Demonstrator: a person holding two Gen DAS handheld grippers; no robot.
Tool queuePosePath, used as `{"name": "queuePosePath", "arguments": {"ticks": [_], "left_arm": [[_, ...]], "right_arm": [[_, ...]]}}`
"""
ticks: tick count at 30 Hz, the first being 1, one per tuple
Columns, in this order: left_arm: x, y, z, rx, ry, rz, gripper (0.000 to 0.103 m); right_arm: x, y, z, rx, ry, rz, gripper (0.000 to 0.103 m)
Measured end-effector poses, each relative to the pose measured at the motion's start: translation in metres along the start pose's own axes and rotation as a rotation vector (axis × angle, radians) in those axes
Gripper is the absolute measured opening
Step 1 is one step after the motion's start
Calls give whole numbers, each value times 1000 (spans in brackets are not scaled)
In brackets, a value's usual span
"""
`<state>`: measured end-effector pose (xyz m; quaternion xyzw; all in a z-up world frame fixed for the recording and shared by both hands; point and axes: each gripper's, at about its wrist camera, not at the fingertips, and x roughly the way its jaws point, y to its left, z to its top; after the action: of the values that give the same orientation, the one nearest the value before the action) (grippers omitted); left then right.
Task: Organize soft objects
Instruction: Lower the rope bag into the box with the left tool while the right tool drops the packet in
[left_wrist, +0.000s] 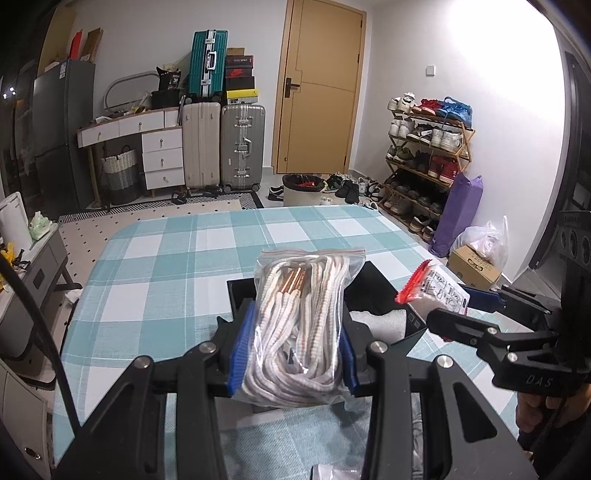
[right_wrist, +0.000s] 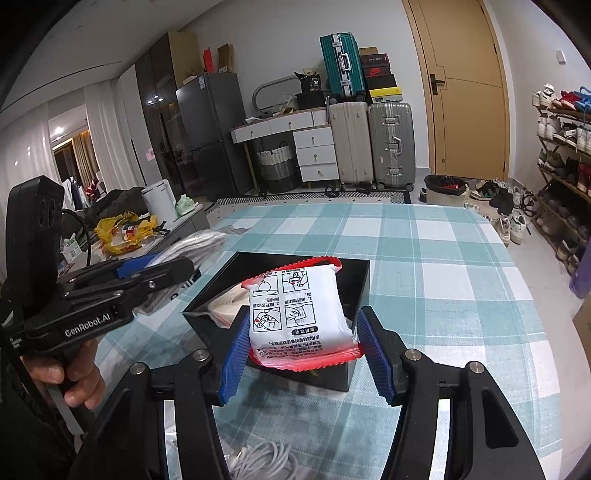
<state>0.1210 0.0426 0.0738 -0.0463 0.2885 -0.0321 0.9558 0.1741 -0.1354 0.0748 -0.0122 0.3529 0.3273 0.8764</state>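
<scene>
From the left wrist view, the left tongs are pinching a zip bag of shoelaces between their blue pads, holding it up above the checked tabletop. Just behind the bag, toward 12 o'clock, sits the black tray, with something white already lying in its right part. At 3 o'clock the right tongs carry the red-edged packet over the tray's right side. Neither item has been let go, so I judge both placements are still pending.

From the right wrist view, the right tongs grip the white packet with printed instructions, raised over the near edge of the black tray. A pale bundle already rests in the tray at 10 o'clock from the packet. The left tongs hover at 9 o'clock with the bag of laces. A white cable lies loose on the tabletop at 6 o'clock, seemingly left to sort.
</scene>
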Motion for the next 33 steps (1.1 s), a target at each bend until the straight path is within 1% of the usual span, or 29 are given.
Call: {"name": "queuePosePath", "arguments": {"ticks": [4,15,25,33], "left_arm": [[11,-1,1,0,13,-4,39],[38,-3,-2,19,48,18,39],[53,-5,-4,30,71,22,39],[67,-12,-6,85,92,58,39]], "right_arm": [[10,3,2,-12,14,-2,58],[36,4,5,-38,44,-29,58],[57,3,6,-70,65,-50,58],[76,5,6,-112,96,-62,58]]}}
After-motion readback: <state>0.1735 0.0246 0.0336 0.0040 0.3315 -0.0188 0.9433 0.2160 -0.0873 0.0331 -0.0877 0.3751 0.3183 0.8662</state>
